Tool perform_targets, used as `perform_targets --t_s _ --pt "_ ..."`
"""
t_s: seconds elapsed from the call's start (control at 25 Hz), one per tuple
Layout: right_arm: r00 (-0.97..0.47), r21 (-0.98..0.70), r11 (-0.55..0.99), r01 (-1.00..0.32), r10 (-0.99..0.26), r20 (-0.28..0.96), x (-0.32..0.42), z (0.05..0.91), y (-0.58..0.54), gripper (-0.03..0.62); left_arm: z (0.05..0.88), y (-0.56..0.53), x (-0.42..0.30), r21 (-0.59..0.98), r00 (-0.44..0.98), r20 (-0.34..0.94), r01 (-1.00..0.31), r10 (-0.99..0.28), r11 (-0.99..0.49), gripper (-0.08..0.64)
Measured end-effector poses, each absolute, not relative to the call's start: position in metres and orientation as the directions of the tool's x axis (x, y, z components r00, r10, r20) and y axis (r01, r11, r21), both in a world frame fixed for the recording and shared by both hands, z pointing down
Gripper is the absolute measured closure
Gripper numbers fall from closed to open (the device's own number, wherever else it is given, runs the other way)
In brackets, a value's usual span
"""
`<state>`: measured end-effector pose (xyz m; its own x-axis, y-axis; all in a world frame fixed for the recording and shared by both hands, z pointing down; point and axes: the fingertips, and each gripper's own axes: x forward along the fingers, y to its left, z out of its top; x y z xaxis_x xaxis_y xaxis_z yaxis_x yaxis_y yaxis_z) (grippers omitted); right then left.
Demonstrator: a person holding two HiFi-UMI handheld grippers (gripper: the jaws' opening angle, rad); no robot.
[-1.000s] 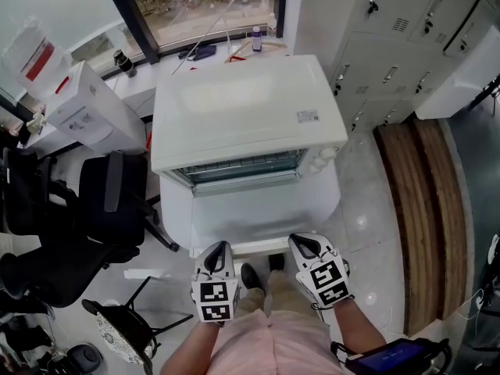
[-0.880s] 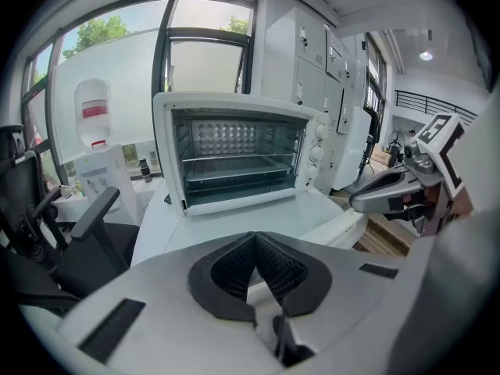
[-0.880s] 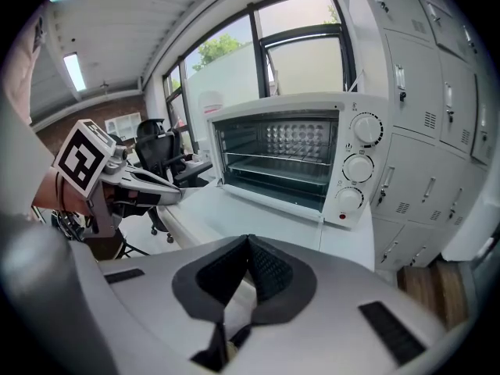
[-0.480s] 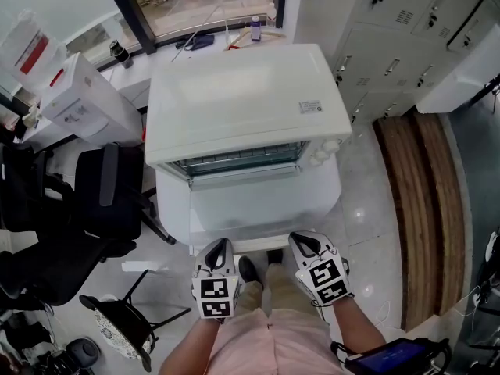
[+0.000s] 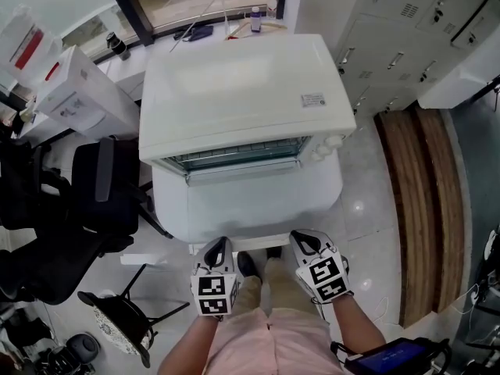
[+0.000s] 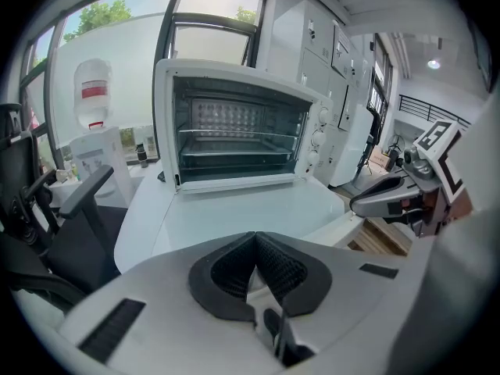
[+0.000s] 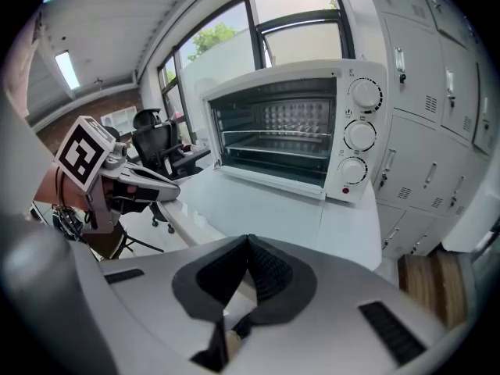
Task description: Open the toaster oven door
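The white toaster oven (image 5: pixel 242 92) stands on a white table (image 5: pixel 250 205). Its door (image 5: pixel 242 162) is folded down at the front, and the racks inside show plainly in both gripper views (image 6: pixel 238 127) (image 7: pixel 281 131). Three knobs (image 7: pixel 364 94) run down its right side. My left gripper (image 5: pixel 218 244) (image 6: pixel 255 241) and right gripper (image 5: pixel 301 239) (image 7: pixel 248 244) hover at the table's near edge, well short of the oven. Both are shut with their pads meeting and nothing between them. Each one shows in the other's view: the right gripper (image 6: pixel 375 201) and the left gripper (image 7: pixel 152 184).
A black office chair (image 5: pixel 101 194) crowds the table's left side, with white boxes (image 5: pixel 78 100) behind it. Grey lockers (image 5: pixel 398 37) line the right. A small bottle (image 5: pixel 256 18) sits on the window sill. A stool (image 5: pixel 117 326) stands at the lower left.
The head view has drifted, so the oven sits a little higher and larger in frame. Both grippers stay shut in the same spot, and the door has not moved.
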<state>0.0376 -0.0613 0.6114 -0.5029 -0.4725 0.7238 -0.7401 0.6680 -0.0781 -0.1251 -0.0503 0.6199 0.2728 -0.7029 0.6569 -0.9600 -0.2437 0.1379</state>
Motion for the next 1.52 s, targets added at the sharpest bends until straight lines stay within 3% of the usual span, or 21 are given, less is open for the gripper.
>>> perform_targets --t_s 1.52 --pt "-0.478 -0.128 0.669 -0.732 -0.369 0.797 0.043 0.684 -0.056 0.591 0.688 -0.041 -0.122 0.160 0.321 0.742 -0.938 -0.588 -0.309 0.548"
